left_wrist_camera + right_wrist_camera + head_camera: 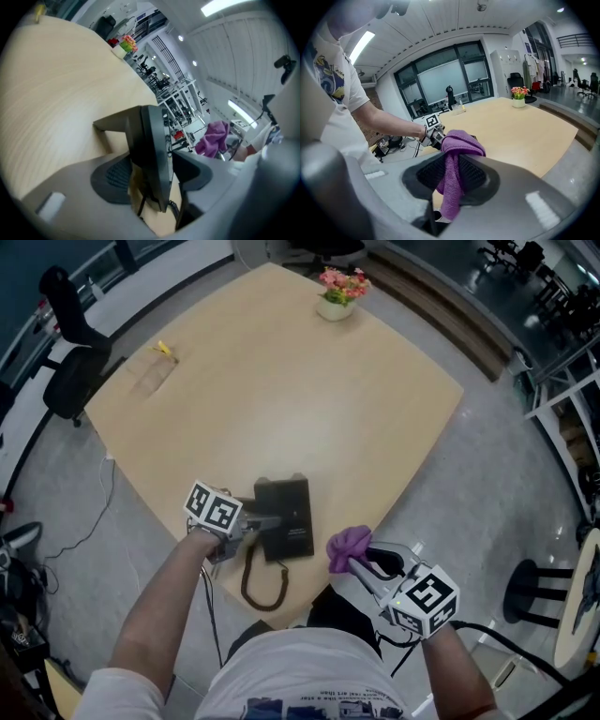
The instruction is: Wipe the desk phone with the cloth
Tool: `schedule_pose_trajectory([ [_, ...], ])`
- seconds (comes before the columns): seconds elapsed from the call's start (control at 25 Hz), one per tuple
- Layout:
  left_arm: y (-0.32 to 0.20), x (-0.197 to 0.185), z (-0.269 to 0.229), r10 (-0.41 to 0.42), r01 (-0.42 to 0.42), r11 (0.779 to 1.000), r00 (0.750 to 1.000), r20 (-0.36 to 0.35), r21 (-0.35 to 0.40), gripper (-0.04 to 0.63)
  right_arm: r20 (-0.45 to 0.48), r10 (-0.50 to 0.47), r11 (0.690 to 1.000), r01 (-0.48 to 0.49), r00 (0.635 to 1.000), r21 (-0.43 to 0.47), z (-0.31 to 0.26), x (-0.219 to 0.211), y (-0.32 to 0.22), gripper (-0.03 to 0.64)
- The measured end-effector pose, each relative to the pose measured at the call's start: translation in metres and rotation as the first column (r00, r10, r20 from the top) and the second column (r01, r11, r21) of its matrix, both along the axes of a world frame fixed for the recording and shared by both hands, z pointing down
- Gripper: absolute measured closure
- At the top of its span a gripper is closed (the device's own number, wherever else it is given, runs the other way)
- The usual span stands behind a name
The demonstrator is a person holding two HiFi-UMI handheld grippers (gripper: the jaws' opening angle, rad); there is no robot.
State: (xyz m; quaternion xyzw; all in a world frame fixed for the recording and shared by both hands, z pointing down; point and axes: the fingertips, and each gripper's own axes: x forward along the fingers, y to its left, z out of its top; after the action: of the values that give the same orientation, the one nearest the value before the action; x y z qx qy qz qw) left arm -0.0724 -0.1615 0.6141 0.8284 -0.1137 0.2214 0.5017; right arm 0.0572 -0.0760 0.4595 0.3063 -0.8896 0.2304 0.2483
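— Two grippers in one shot. Where does the desk phone [289, 512] sit?
— At the near corner of a pale wooden table [281, 399], close to the edge. It is black, and its coiled cord [255, 585] hangs off the table edge in a loop.
— And the left gripper [267, 521]?
— Held low at the phone's left side. Its own view shows the jaws standing wide apart with the edge of the phone between them. A strip of tabletop shows between one pad and the phone, so nothing is clamped.
— Does the other pad touch it?
— It sits just beside the phone; contact cannot be made out.
— The cloth [349, 545]?
— Purple, bunched, pinched in the closed jaws of the right gripper [356, 561]. The top of it bulges above the pads and a tail hangs below them.
— Is the cloth on the phone?
— No. In the head view it is held at the table's near edge, just right of the phone and apart from it.
— Anything else on the table?
— A small pot of pink flowers [339, 294] at the far edge and a small yellow object [166, 350] toward the far left, both well apart from the phone. A black office chair [67, 343] stands on the grey floor [450, 512] beyond the table's left side.
— The person?
— A white printed T-shirt [309, 676], bare forearms [159, 615], one gripper in each hand
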Motion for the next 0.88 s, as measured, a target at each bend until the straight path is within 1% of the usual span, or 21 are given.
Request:
schedule_pose_trajectory([
  [0.12,0.008,-0.022,-0.001,-0.023,0.018,0.998,0.997,0.07,0.067,0.293,-0.007,0.019,1.0,-0.019,1.0,0.021,-0.003,-0.01,0.002,0.528],
  [0.24,0.017,-0.051,-0.003,-0.096,0.079,0.987,0.988,0.121,0.14,0.287,-0.011,0.047,0.998,-0.047,0.999,0.051,-0.007,-0.019,0.009,0.528],
  [0.36,0.037,-0.073,-0.02,-0.172,0.139,0.963,0.976,0.133,0.229,0.293,-0.025,0.083,0.993,-0.081,0.996,0.08,-0.012,-0.025,0.024,0.528],
  [0.48,0.066,-0.089,-0.044,-0.215,0.173,0.933,0.971,0.102,0.316,0.33,-0.039,0.113,0.989,-0.109,0.993,0.096,-0.013,-0.031,0.042,0.528],
  [0.56,0.092,-0.095,-0.057,-0.223,0.179,0.918,0.971,0.088,0.354,0.37,-0.038,0.112,0.99,-0.109,0.993,0.089,-0.01,-0.037,0.053,0.528],
  [0.64,0.121,-0.094,-0.068,-0.217,0.165,0.905,0.972,0.091,0.393,0.407,-0.035,0.096,0.992,-0.093,0.995,0.079,-0.007,-0.043,0.068,0.528],
  [0.76,0.162,-0.085,-0.08,-0.188,0.126,0.885,0.977,0.097,0.448,0.539,-0.035,0.05,0.994,-0.046,0.998,0.096,-0.005,-0.049,0.091,0.528],
  [0.8,0.174,-0.079,-0.084,-0.18,0.119,0.883,0.979,0.093,0.454,0.578,-0.036,0.035,0.994,-0.031,0.999,0.108,-0.005,-0.049,0.099,0.528],
  [0.88,0.197,-0.065,-0.091,-0.175,0.123,0.888,0.981,0.079,0.444,0.591,-0.029,0.008,0.991,-0.004,1.0,0.134,-0.007,-0.047,0.114,0.528],
])
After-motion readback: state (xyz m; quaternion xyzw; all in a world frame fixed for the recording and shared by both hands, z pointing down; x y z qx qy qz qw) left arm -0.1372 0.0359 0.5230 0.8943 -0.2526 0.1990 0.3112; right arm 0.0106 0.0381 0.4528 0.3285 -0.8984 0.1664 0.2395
